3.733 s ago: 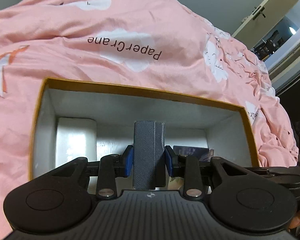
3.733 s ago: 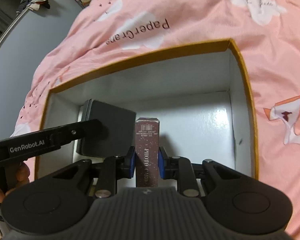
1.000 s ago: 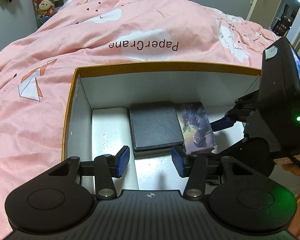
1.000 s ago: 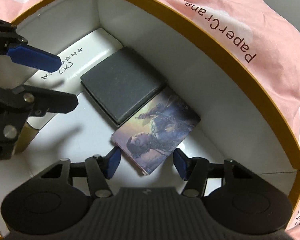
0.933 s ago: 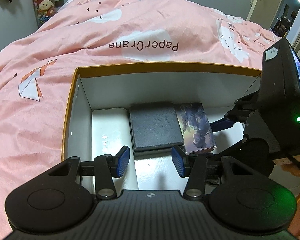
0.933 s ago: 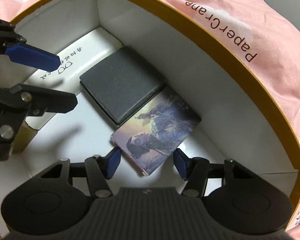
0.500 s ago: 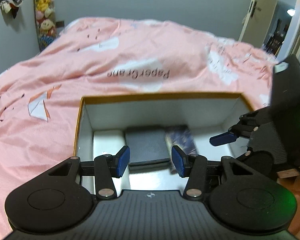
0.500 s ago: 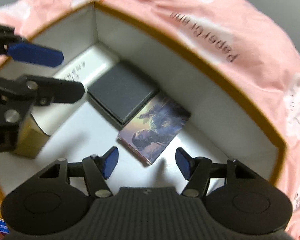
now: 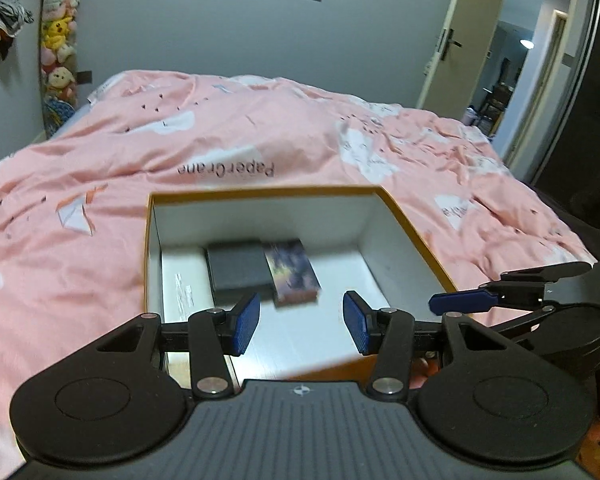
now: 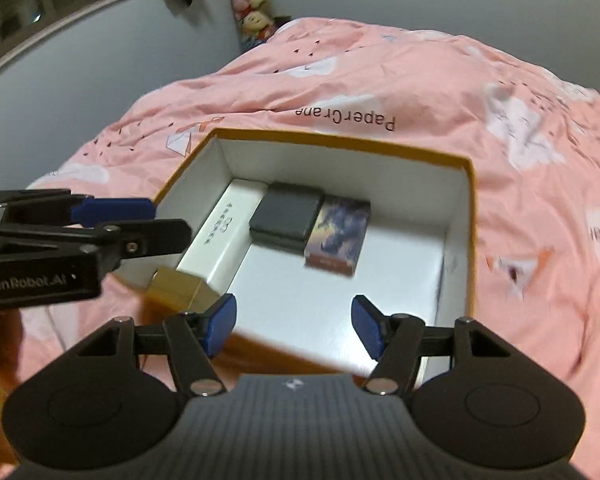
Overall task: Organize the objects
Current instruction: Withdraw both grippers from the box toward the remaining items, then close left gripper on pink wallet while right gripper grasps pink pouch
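Observation:
An orange-rimmed box (image 9: 260, 191) (image 10: 340, 142) with a white inside lies on the bed. Flat on its floor, side by side, are a white flat box (image 9: 182, 280) (image 10: 224, 228), a dark grey case (image 9: 238, 266) (image 10: 286, 212) and a picture-printed card box (image 9: 290, 270) (image 10: 340, 232). A small gold box (image 10: 176, 286) stands at the near left corner. My left gripper (image 9: 300, 320) hovers open and empty above the near edge. My right gripper (image 10: 294, 326) is likewise open and empty above the near side. Each shows from the side in the other's view, as blue-padded fingers (image 9: 460, 303) (image 10: 112, 208).
A rumpled pink duvet (image 9: 260, 140) with white clouds covers the bed around the box. Plush toys (image 9: 58, 40) hang on the far left wall. An open door (image 9: 512, 60) and a dark wardrobe front stand at the right. A hand shows at the lower right edge.
The grey case and the card box, held upright earlier, now lie flat in the box. Over the last second both grippers pulled back and up out of the box, and the right one rolled.

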`<state>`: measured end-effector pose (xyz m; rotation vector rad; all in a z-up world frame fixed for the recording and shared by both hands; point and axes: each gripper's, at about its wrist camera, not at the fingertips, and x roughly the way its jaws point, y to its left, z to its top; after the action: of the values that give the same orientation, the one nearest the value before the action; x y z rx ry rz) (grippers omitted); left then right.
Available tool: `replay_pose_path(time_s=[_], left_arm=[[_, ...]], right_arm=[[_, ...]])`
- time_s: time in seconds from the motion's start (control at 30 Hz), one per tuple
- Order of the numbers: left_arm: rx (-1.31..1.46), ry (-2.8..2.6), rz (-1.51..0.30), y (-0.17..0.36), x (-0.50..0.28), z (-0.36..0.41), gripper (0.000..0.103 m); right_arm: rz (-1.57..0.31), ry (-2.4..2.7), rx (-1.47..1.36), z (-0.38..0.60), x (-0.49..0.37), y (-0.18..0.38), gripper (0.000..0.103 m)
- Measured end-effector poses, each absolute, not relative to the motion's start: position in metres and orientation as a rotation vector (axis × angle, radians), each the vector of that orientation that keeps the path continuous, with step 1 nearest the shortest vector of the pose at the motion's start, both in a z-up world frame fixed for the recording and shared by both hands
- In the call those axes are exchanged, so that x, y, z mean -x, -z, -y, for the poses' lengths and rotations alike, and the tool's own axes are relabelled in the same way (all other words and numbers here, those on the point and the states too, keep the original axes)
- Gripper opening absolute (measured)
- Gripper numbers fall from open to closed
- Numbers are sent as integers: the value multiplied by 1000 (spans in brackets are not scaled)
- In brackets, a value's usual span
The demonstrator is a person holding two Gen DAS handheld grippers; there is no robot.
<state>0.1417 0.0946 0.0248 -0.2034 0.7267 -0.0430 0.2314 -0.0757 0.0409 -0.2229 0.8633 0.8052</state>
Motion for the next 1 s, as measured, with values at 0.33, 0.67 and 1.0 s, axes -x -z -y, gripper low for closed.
replay_pose_path(time_s=[0.33, 0.67, 1.0], left_arm=[[257, 209, -850, 2, -85, -68, 54], [220, 311, -882, 12, -105, -25, 55], [-71, 415, -1008, 51, -147, 35, 59]], right_arm=[[-924, -658, 165, 157, -161, -24, 59], [-1048, -552, 72, 190, -173, 9, 49], [-1129, -497, -34, 212, -207, 30, 31]])
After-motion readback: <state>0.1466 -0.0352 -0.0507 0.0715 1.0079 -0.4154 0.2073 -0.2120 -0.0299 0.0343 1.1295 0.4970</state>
